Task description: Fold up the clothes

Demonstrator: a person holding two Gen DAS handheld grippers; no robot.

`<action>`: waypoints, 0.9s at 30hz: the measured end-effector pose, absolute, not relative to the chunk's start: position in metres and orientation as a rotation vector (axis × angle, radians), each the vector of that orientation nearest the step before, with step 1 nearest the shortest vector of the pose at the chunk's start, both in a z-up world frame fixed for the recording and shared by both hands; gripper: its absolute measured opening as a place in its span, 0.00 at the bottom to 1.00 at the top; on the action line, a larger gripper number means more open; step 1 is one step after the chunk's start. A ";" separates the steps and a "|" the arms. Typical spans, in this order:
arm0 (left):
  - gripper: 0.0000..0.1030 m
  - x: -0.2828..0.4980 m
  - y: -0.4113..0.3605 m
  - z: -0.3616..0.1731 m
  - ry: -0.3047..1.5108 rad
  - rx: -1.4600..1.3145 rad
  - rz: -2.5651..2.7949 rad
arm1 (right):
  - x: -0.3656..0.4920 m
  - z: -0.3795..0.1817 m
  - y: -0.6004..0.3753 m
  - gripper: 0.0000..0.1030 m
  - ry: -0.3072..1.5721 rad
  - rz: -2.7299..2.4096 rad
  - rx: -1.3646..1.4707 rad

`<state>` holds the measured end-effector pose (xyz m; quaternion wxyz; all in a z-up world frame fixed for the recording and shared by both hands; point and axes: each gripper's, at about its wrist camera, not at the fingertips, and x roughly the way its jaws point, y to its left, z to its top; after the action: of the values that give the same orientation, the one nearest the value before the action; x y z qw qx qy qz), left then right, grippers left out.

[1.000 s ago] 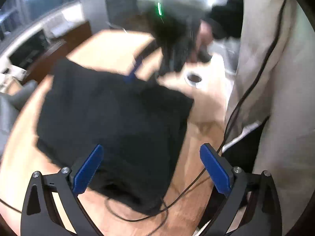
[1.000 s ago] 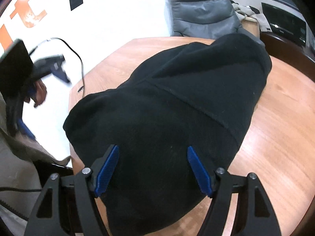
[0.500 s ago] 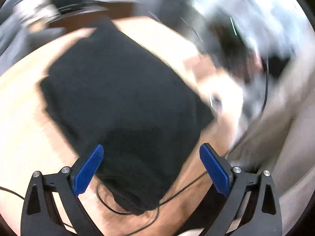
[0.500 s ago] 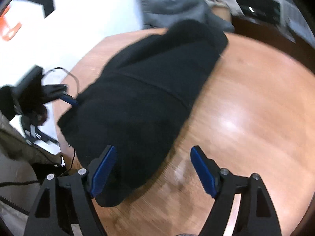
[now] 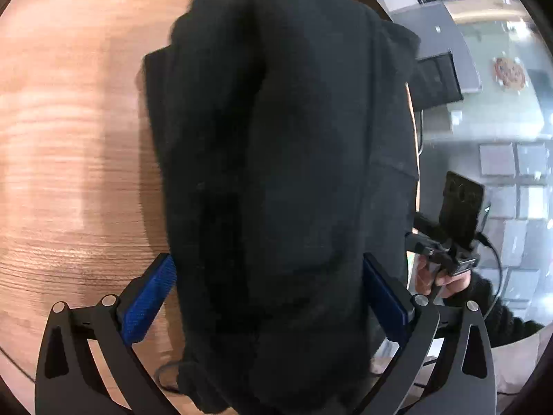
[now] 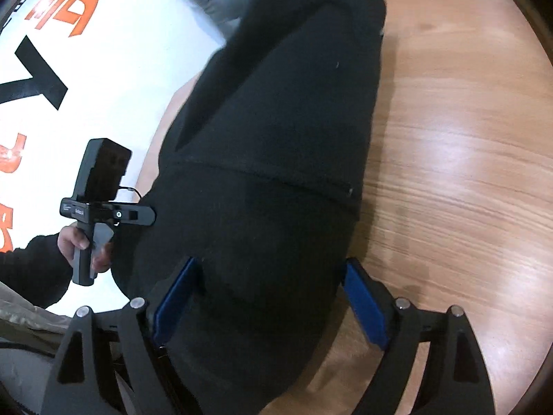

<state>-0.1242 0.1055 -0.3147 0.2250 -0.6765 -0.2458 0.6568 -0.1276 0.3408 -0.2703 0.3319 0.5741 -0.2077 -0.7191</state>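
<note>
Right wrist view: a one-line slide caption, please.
Right hand-held gripper, jaws opening, straddles the folded black garment on the wooden table.

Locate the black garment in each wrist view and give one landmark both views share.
Left wrist: the black garment fills the centre, running from the top edge down between the left gripper's open fingers.
Right wrist: it runs from the top centre down to the bottom, between the right gripper's opening jaws.
Shared landmark: the wooden table under the garment.
</note>
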 end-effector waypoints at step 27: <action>0.58 -0.150 0.077 -0.302 -0.760 -1.645 1.774 | -0.132 -0.269 0.254 0.45 -0.420 -1.989 1.456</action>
<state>-0.1505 0.0766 -0.3022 0.2983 -0.6192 -0.2861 0.6676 -0.1324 0.2538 -0.2692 0.3150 0.5526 -0.1596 -0.7550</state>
